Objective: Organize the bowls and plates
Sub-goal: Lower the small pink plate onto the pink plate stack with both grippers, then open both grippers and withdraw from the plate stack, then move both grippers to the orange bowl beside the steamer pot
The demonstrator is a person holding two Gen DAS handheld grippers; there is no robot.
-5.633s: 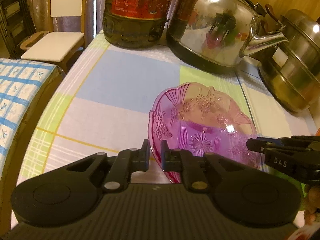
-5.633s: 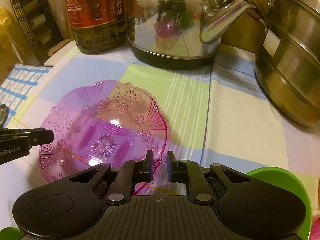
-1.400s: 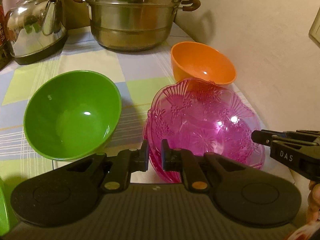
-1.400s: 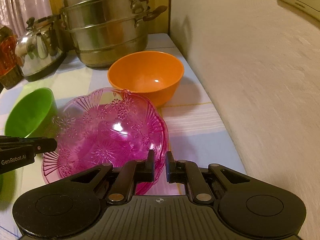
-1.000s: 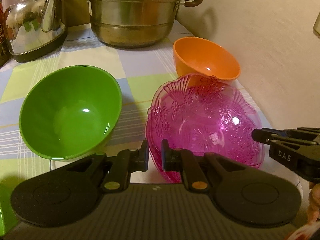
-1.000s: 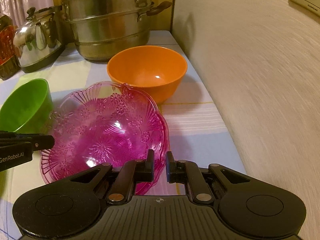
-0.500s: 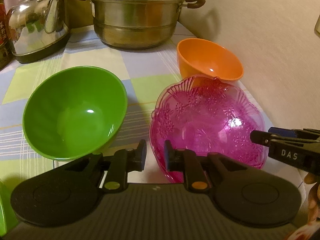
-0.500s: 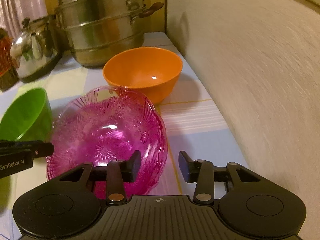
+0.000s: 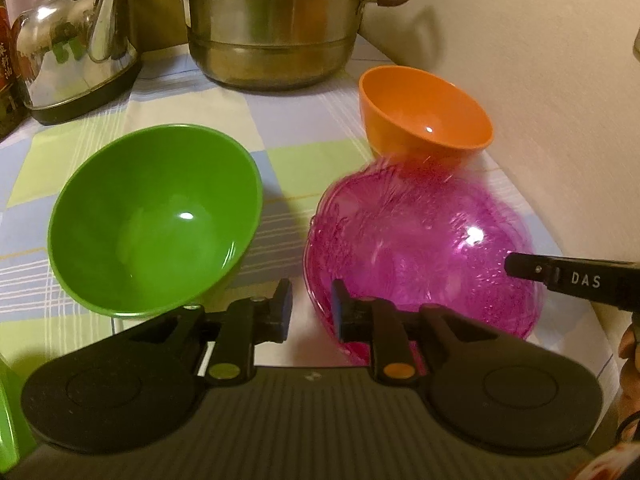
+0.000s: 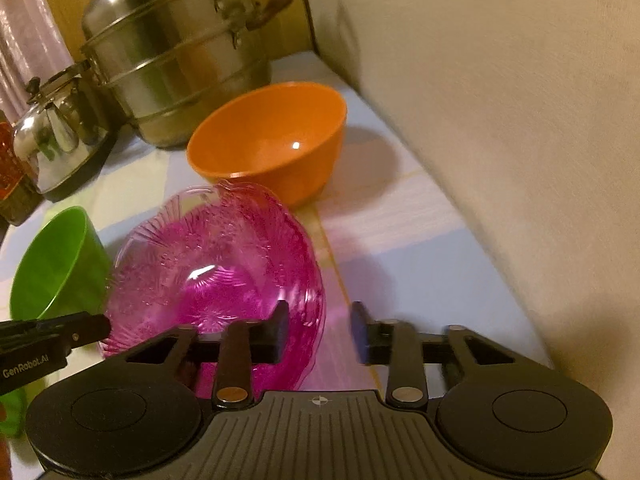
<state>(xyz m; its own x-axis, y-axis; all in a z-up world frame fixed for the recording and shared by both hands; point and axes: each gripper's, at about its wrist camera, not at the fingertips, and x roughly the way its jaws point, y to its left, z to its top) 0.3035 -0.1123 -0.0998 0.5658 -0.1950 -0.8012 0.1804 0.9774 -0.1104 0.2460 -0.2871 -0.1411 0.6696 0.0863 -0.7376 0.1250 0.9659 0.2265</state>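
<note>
Left gripper (image 9: 311, 307): jaws opening, nothing pinched; translucent pink patterned plastic plate (image 9: 424, 256) rim beside right pad.
Right gripper (image 10: 319, 330): jaws closing, apart, plate rim between, unpinched.
Beyond: orange plastic bowl (image 10: 272, 140); green plastic bowl (image 9: 156, 216) leftward.
Advice: back out straight, no rim snag.

I see the tabletop (image 9: 304, 120) under a checked cloth of pale blue, light green and white squares, running along a cream wall on the right. On it: a green bowl (image 9: 156, 216) to the left, a pink glass dish (image 9: 424, 248) to the right, an orange bowl (image 9: 424, 108) just behind the dish. Farther back stand a stacked steel steamer pot (image 9: 272, 24) and a steel kettle (image 9: 76, 48). At the far left edge, a dark bottle (image 9: 6, 80), partly cut off.
</note>
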